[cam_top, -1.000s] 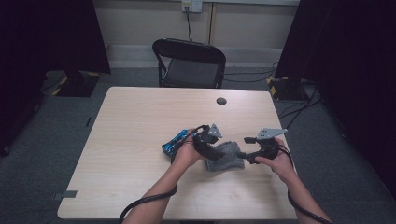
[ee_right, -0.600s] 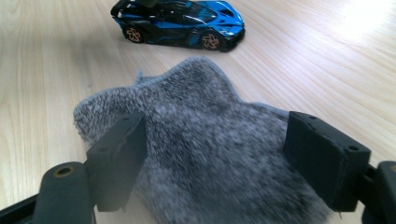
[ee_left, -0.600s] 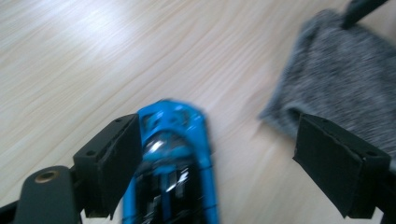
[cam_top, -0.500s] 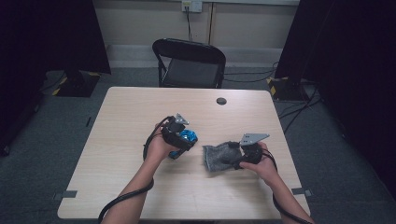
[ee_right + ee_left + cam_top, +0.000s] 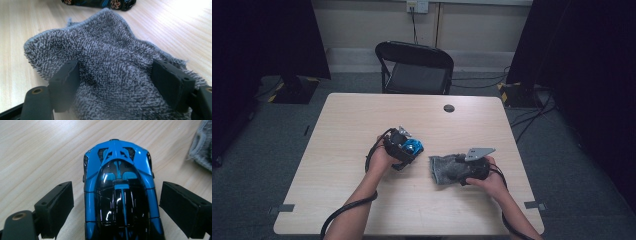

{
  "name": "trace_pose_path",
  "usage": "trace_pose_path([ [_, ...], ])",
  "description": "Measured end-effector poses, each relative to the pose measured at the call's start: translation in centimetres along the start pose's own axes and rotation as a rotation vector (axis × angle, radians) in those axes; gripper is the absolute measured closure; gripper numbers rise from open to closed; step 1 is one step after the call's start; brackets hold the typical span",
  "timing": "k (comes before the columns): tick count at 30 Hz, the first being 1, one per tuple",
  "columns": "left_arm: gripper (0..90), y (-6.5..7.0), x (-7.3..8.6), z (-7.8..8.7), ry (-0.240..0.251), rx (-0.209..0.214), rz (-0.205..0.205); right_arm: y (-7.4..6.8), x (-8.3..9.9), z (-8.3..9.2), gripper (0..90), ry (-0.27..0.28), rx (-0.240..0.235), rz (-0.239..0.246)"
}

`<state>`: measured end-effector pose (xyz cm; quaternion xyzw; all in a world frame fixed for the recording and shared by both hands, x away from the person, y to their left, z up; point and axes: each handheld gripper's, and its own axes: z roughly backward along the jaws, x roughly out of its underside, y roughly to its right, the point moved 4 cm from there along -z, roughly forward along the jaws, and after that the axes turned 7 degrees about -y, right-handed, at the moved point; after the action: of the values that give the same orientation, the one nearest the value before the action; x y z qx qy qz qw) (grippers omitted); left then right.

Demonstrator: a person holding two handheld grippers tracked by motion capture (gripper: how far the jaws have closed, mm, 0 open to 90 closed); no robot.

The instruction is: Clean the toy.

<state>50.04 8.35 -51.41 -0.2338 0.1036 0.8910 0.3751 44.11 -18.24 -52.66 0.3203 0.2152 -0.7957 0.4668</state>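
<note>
A blue and black toy car (image 5: 118, 182) stands on the wooden table (image 5: 357, 120), left of centre (image 5: 415, 146). My left gripper (image 5: 119, 205) straddles it from behind, one jaw on each side with a gap at both. The jaws have just been opening and stand open (image 5: 408, 150). To the right lies a crumpled grey cloth (image 5: 443, 170). My right gripper (image 5: 460, 172) sits on its right part. In the right gripper view a hump of the cloth (image 5: 110, 55) bulges between the jaws of my right gripper (image 5: 116, 77) and meets both pads. The car's wheels (image 5: 100, 3) show beyond the cloth.
A black folding chair (image 5: 414, 67) stands behind the table's far edge. A small dark round disc (image 5: 449, 108) lies near the far side of the table. A black cable (image 5: 342, 215) trails from my left gripper over the near edge. A corner of the cloth (image 5: 202, 147) lies right of the car.
My left gripper has left the cloth and moved left to the toy car, settling around it. My right hand has shifted left, further onto the cloth.
</note>
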Motion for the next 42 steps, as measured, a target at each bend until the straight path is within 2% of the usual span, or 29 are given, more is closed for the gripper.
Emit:
trace_pose_path([
  [4, 13.1, -0.22, 0.44, -0.34, -0.015, -0.007, 0.004, -0.02, -0.02, -0.17, 23.3, -0.016, 0.005, 0.003],
  [6, 13.1, -0.36, 0.68, -0.43, -0.011, 0.001, 0.019, -0.01, -0.02, -0.19, 23.4, -0.018, 0.006, 0.004],
  [9, 12.0, -0.36, 0.94, -0.58, -0.013, 0.003, 0.001, -0.01, -0.05, -0.28, 23.4, -0.025, 0.009, 0.005],
  [21, 9.5, -0.29, 0.77, -0.77, -0.019, 0.014, 0.001, -0.1, -0.06, -0.33, 23.5, -0.032, 0.021, 0.006],
  [25, 9.1, -0.38, 0.56, -0.88, -0.019, 0.002, 0.008, -0.14, -0.06, -0.35, 23.6, -0.033, 0.025, 0.005],
  [27, 10.5, -0.26, 0.43, -0.89, -0.013, 0.008, 0.01, -0.1, -0.06, -0.36, 23.6, -0.033, 0.023, 0.002],
  [29, 21.2, -0.02, 0.4, -0.71, 0.007, 0.026, -0.005, -0.07, -0.06, -0.36, 23.6, -0.033, 0.019, -0.001],
  [31, 25.3, 0.08, 0.29, -0.63, 0.0, 0.013, -0.007, -0.06, -0.06, -0.36, 23.7, -0.032, 0.019, -0.003],
  [36, 25.9, 0.2, 0.25, -0.44, -0.03, 0.001, 0.016, -0.09, -0.06, -0.36, 23.7, -0.034, 0.023, -0.001],
  [42, 26.2, 0.18, 0.86, 0.0, -0.016, 0.002, 0.029, -0.05, -0.07, -0.36, 23.8, -0.032, 0.02, -0.004],
])
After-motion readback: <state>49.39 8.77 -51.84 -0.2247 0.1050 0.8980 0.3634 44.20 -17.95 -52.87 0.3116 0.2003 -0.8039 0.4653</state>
